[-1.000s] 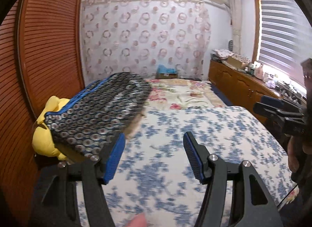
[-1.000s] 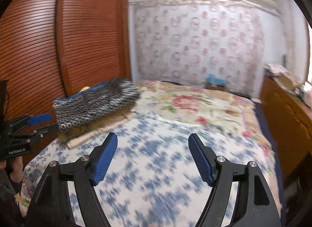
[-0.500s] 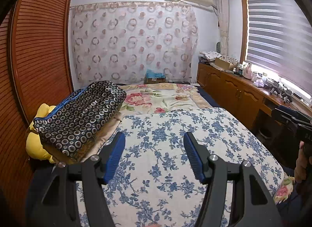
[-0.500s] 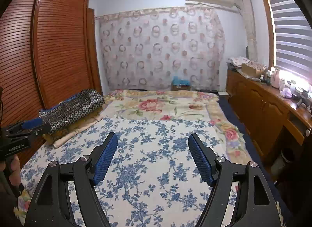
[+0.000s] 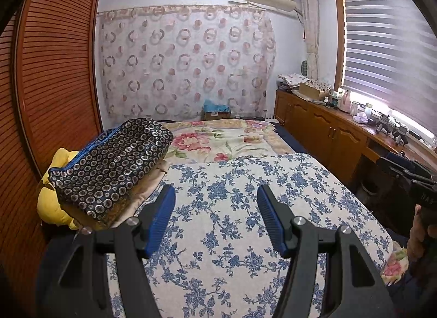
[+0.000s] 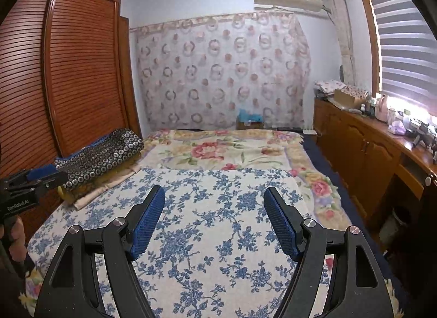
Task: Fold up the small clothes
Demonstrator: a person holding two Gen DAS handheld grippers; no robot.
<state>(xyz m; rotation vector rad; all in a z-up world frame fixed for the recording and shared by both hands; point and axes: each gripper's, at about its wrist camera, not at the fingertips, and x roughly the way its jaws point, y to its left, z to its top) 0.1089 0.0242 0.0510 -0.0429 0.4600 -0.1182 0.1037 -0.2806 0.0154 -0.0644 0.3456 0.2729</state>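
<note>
No small clothes can be spotted anywhere on the blue-flowered bedspread (image 5: 235,208), both the left gripper (image 5: 215,218) and right gripper (image 6: 214,221) are held with jaws wide open and nothing gripped, so progress can't be judged tbh.

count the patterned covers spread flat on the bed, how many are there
2. The blue floral cover lies across the near part of the bed, under both open grippers. The pink rose cover lies beyond it, toward the curtain. Its near edge runs under the blue one; more layers may be hidden.
</note>
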